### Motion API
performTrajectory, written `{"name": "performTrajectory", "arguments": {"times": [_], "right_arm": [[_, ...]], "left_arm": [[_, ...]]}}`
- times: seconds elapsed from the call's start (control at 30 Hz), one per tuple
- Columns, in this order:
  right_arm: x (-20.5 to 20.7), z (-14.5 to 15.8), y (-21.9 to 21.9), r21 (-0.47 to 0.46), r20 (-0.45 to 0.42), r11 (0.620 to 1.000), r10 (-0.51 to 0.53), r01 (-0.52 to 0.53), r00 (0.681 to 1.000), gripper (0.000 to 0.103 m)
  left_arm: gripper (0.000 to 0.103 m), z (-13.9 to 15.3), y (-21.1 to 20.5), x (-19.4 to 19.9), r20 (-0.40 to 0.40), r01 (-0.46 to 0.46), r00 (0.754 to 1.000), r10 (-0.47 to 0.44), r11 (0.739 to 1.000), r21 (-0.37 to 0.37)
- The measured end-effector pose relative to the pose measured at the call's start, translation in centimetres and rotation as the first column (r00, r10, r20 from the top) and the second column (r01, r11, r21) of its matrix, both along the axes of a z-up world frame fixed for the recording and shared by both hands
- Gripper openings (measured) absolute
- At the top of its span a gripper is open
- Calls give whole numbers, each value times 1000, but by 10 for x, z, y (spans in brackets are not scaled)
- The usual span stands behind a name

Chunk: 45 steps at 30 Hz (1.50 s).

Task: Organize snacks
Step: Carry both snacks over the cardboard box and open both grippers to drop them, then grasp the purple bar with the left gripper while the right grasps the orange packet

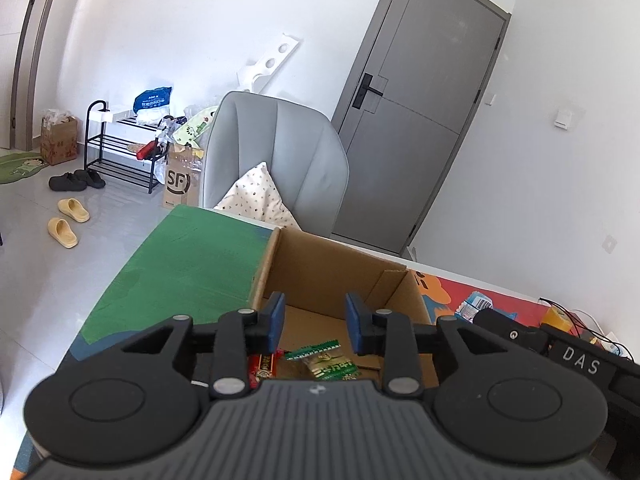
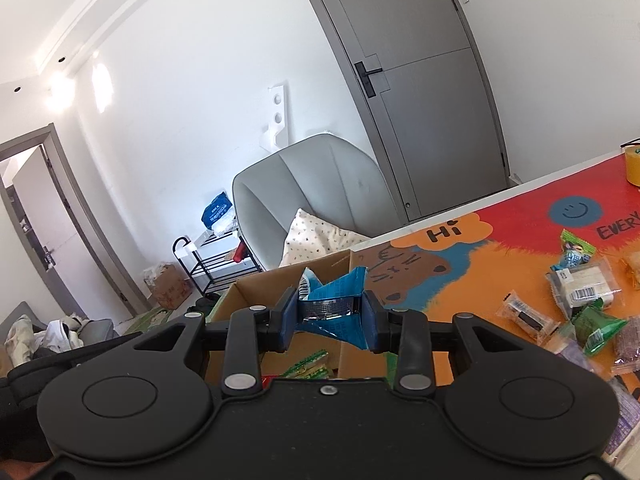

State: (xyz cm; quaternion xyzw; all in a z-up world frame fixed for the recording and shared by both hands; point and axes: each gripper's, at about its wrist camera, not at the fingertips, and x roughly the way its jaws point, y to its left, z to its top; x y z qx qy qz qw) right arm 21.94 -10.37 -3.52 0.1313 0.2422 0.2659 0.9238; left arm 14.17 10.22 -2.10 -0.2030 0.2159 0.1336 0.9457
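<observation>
An open cardboard box stands on the table. On its floor lie a green snack packet and a red one. My left gripper hangs over the box, open, with nothing between its blue pads. In the right wrist view my right gripper is shut on a crumpled blue snack packet, held above the near right corner of the same box. Several loose wrapped snacks lie scattered on the colourful mat to the right.
A grey armchair with a dotted cushion stands behind the table, beside a grey door. A roll of yellow tape sits at the table's far right. The green part of the mat lies left of the box.
</observation>
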Motion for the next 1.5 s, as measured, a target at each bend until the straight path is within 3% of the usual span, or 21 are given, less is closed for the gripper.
{"name": "performTrajectory", "arguments": {"times": [0.27,0.43,0.53,1.1,1.5], "right_arm": [[6,7,20,16,2,1000,19,-19,1000,36],[6,8,18,24,-4,1000,11,-11,1000,58],[3,7,10,17,-10,1000,-20,20,1000,62],[-26,-7,-64,-26,-48,990,-137,136,989,82],[-39,-17,-138,-31,-62,967,-254,252,965,83]], "left_arm": [[49,2,14,-8,-2,-32,999,32,999,1],[73,1,14,-12,-6,-44,999,44,999,9],[85,1,9,-14,-10,-49,999,50,998,28],[98,2,-48,-9,-48,32,998,-30,998,56],[100,-2,-119,0,-65,163,986,-156,981,108]]}}
